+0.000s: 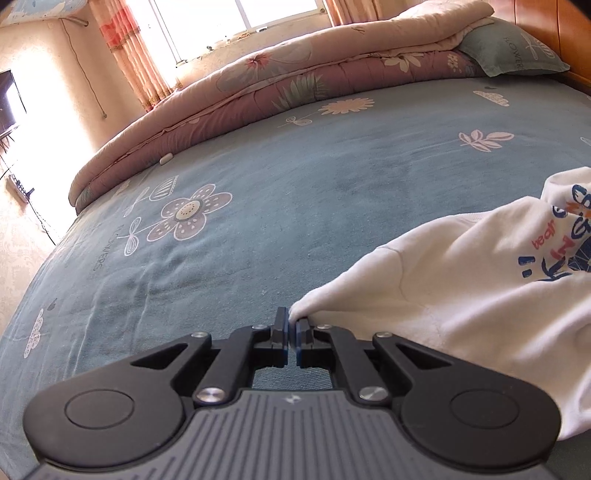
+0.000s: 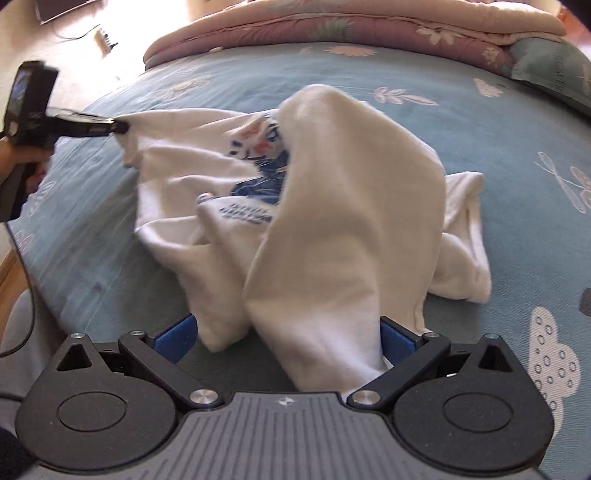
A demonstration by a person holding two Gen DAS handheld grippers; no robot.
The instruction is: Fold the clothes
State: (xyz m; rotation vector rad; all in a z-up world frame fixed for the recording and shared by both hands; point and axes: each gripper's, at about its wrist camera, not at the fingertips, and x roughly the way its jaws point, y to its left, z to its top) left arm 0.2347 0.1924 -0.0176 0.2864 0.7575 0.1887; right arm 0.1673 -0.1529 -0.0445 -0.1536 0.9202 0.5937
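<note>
A white shirt with a blue and orange print lies crumpled on the blue flowered bedsheet. My left gripper is shut on a pointed corner of the shirt, just above the sheet. In the right wrist view the left gripper pulls that corner out to the left, held by a hand. My right gripper stands wide open, its blue pads far apart. A raised fold of the shirt drapes down between its fingers and hides part of the right pad.
A folded pink quilt runs along the far side of the bed, with a blue-green pillow by the wooden headboard. Beyond are a window with curtains, a screen and a power strip on the floor.
</note>
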